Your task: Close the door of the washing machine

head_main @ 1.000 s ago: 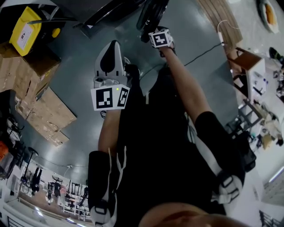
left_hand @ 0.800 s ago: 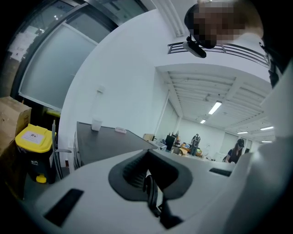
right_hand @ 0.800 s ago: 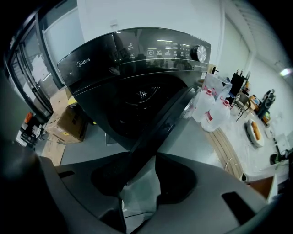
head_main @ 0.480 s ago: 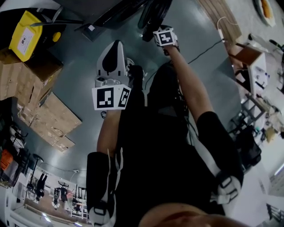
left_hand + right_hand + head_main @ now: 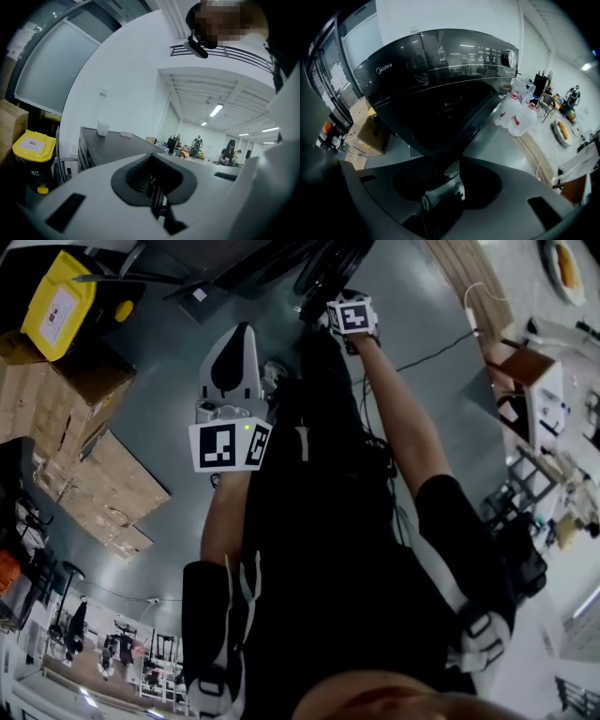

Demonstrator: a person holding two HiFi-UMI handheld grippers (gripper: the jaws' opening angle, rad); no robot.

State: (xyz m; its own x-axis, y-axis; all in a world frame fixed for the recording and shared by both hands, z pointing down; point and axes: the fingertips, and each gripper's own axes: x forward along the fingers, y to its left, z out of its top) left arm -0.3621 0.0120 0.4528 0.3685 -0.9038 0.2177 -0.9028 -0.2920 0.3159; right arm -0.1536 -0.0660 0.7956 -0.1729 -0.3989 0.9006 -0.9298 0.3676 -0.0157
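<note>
At the dark washing machine (image 5: 440, 70), I have the right gripper (image 5: 443, 187) angled down at its open door (image 5: 476, 126), which stands out from the machine's front. The jaws are wide and, as far as the dim view lets me judge, clamp the door's glossy rim. The left gripper (image 5: 157, 201), jaws together and empty, points away from the machine. The risk: the rim slips from the pads mid-swing, or the door meets the machine too softly and the latch fails to catch.
</note>
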